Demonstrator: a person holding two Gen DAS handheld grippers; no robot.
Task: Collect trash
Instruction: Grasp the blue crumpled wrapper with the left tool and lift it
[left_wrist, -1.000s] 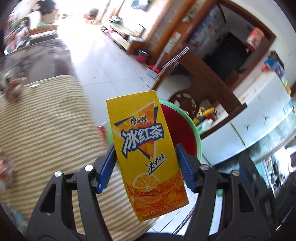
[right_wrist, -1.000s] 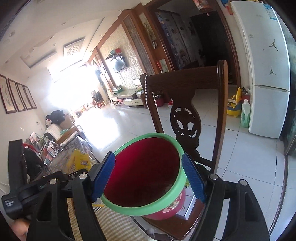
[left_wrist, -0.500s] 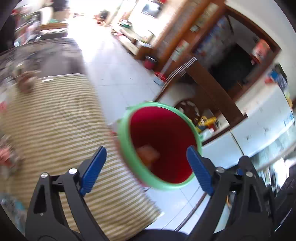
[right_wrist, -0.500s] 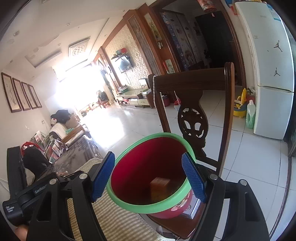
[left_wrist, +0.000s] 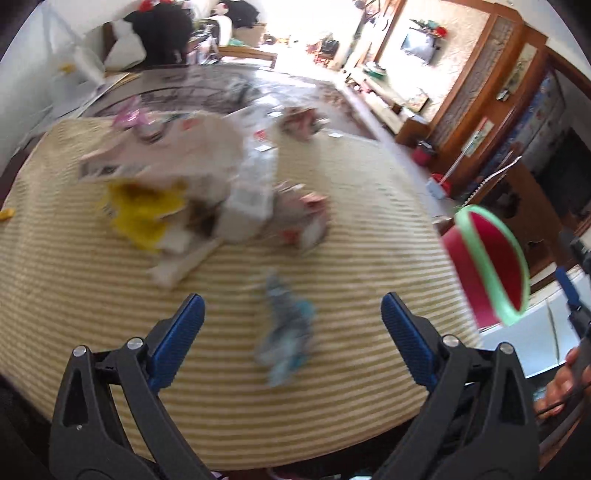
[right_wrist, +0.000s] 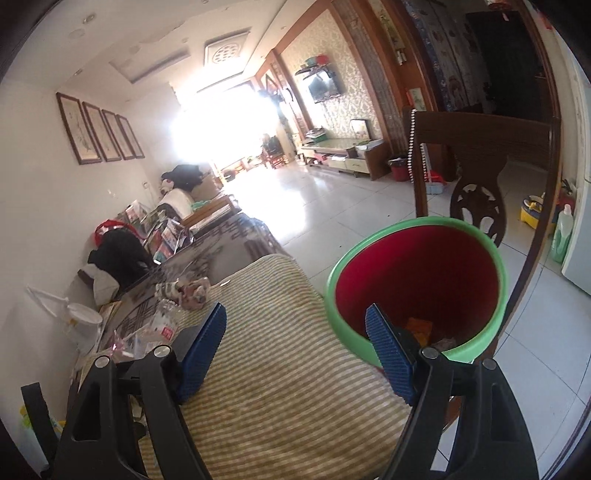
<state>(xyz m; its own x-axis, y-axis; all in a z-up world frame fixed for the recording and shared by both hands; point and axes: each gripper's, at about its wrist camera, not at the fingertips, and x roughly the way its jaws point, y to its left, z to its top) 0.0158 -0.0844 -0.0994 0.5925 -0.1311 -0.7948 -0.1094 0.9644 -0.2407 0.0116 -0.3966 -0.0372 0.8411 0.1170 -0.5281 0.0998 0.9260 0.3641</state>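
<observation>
My left gripper (left_wrist: 291, 317) is open and empty above the striped tablecloth (left_wrist: 74, 280). A crumpled blue wrapper (left_wrist: 288, 332) lies between its fingers. A blurred heap of trash (left_wrist: 192, 184) with a yellow wrapper (left_wrist: 142, 212) lies further on. The red bin with a green rim (left_wrist: 487, 266) is at the right edge. In the right wrist view my right gripper (right_wrist: 295, 350) is open and empty; the bin (right_wrist: 417, 280) stands just right of it, with the orange drink carton (right_wrist: 419, 328) inside.
A dark wooden chair (right_wrist: 480, 155) stands behind the bin. A white fridge (right_wrist: 580, 236) is at the far right. Crumpled wrappers (right_wrist: 184, 290) and clutter (right_wrist: 147, 236) lie along the table's far end. The tiled floor (right_wrist: 332, 206) stretches beyond.
The left gripper opened and dropped the drink carton into the bin, then swung left over the table's trash. The right gripper let go of the bin and shifted left.
</observation>
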